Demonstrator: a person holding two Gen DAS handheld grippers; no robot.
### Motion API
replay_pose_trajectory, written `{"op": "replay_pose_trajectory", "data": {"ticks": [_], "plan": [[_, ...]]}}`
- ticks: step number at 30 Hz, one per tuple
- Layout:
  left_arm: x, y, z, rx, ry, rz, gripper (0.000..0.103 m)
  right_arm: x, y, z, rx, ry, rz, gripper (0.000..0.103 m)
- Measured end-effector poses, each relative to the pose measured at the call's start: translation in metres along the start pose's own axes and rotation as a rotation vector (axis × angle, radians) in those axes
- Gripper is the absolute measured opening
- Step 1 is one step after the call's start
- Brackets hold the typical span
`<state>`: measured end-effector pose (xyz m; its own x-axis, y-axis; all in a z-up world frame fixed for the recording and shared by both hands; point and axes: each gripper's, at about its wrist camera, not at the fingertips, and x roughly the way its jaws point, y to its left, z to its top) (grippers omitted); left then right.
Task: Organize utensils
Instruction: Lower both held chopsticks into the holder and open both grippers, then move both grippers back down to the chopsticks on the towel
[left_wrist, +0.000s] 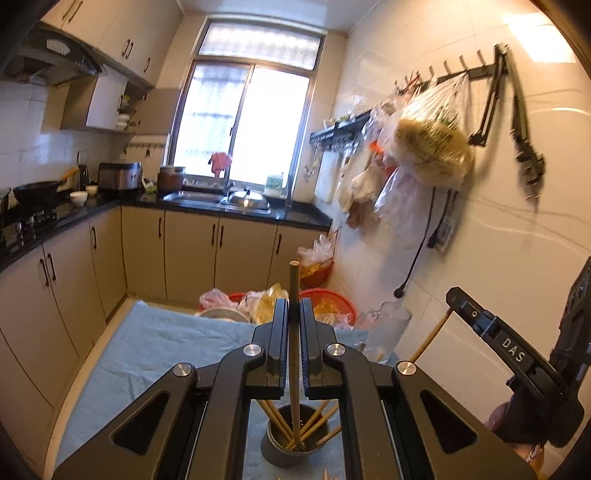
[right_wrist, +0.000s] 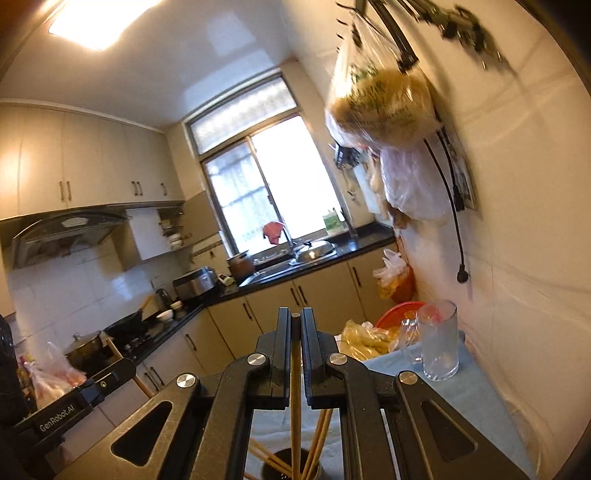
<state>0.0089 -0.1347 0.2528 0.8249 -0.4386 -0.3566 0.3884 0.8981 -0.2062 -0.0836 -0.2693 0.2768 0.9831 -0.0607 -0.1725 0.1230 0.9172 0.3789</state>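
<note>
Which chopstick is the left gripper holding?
The upright chopstick clamped in the left gripper, rising above it; the other chopsticks lean loose in the holder.

Two matte black handheld grippers with silver screws

The left gripper (left_wrist: 294, 325) and right gripper (right_wrist: 295, 332) each have flat black fingers (left_wrist: 280, 332) on angled link arms pinned by round silver screws (left_wrist: 254, 349). White lettering (left_wrist: 513, 350) at 4 o'clock reads "DAS"; another label (right_wrist: 62, 417) at 8 o'clock reads "GenRobot.AI".
</note>
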Motion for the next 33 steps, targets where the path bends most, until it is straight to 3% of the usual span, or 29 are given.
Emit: {"op": "replay_pose_trajectory", "data": {"ticks": [7,15,18,20,27,33], "plan": [[0.053,0.015,-0.026,-0.025,0.126,0.017,0.005,0.039,-0.013,-0.026,0.009,0.092,-0.020,0.006],[0.057,0.025,-0.039,-0.046,0.164,0.019,0.006,0.071,-0.019,-0.063,-0.010,0.245,-0.008,0.007],[0.046,0.025,-0.035,-0.049,0.159,0.015,0.014,0.071,-0.023,-0.067,0.014,0.261,-0.010,0.013],[0.032,0.028,-0.033,-0.064,0.146,0.015,0.030,0.068,-0.025,-0.065,0.026,0.258,-0.013,0.031],[-0.037,0.038,-0.033,-0.097,0.086,0.026,0.043,0.023,-0.017,-0.045,-0.034,0.221,-0.025,0.034],[-0.093,0.047,-0.061,-0.096,0.071,0.067,0.055,-0.027,-0.008,-0.041,-0.164,0.259,-0.044,0.045]]}}
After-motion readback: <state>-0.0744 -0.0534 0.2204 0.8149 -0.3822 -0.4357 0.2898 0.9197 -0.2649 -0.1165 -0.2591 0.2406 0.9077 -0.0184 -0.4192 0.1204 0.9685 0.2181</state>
